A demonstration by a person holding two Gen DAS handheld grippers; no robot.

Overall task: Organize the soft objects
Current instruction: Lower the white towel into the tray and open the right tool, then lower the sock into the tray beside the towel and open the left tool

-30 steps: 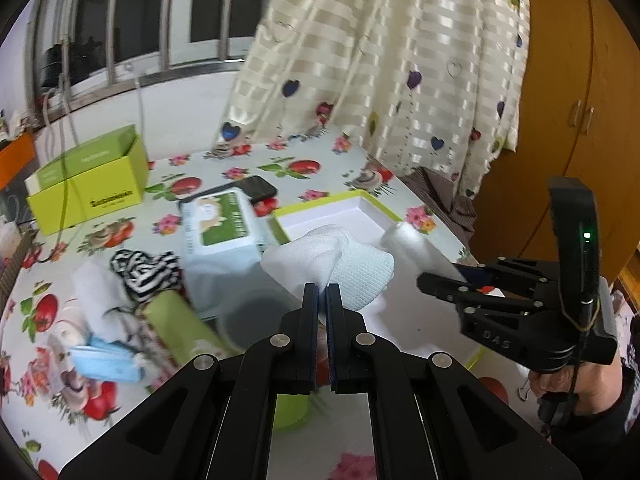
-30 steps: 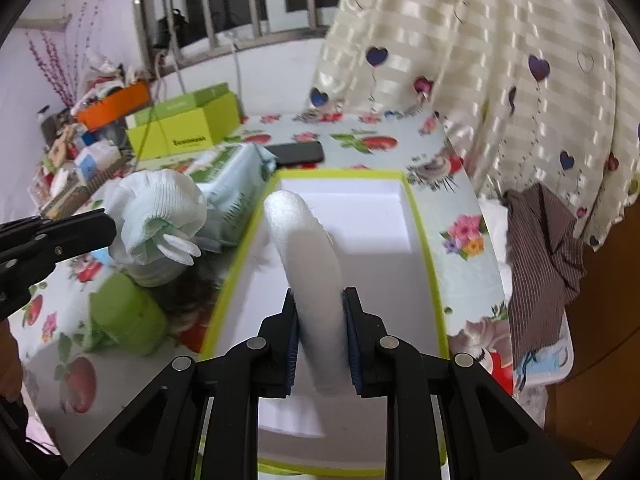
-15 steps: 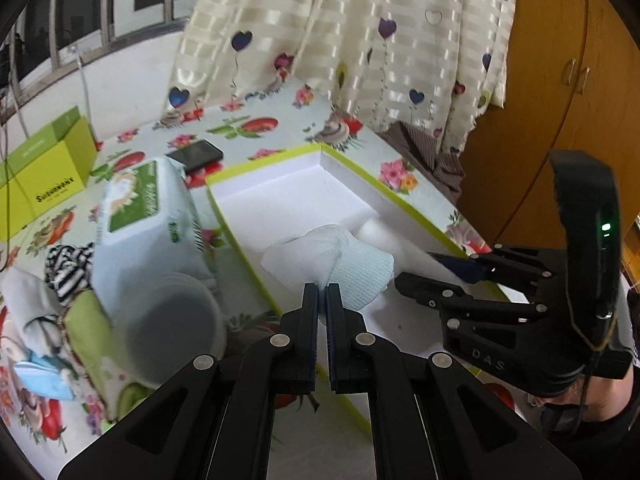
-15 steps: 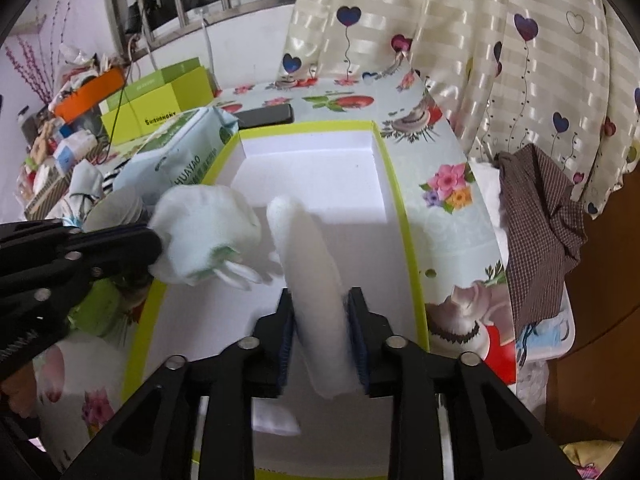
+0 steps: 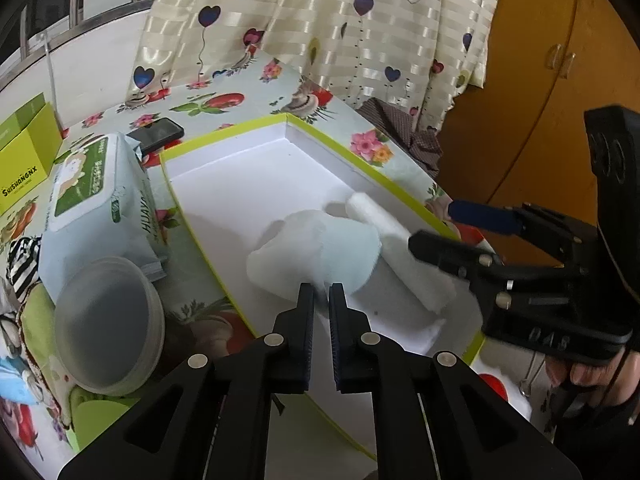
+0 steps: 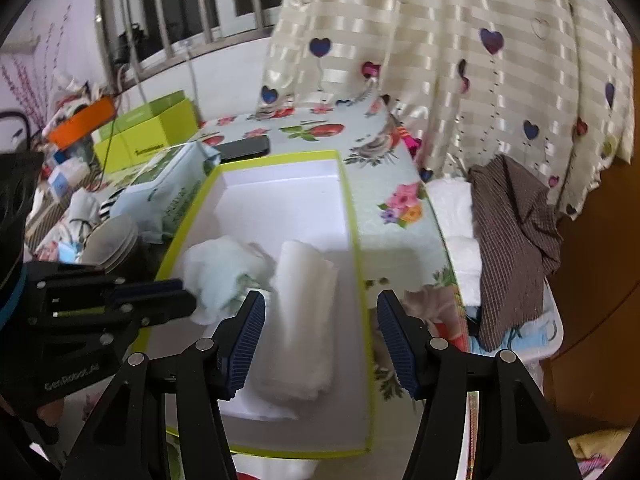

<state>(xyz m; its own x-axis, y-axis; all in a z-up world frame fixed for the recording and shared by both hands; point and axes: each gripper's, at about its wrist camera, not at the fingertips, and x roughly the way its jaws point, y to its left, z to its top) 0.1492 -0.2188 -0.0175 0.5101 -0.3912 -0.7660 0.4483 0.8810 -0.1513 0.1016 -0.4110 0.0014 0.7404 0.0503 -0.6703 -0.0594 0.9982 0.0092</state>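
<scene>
Towels [image 6: 304,316] in box [image 6: 352,216], floral tablecloth [image 6: 400,240], curtain [image 6: 440,60] behind.

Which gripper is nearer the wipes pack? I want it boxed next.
Left. The left gripper is in the box beside the wipes pack; the right gripper is at the box's far side.

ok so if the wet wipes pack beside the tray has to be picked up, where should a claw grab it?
Probably across the narrow width of the wet wipes pack, coming from above. It lies flat with its label up, long sides parallel to the tray edge, so jaws would straddle those soft sides. The bowl crowds its near end.
</scene>
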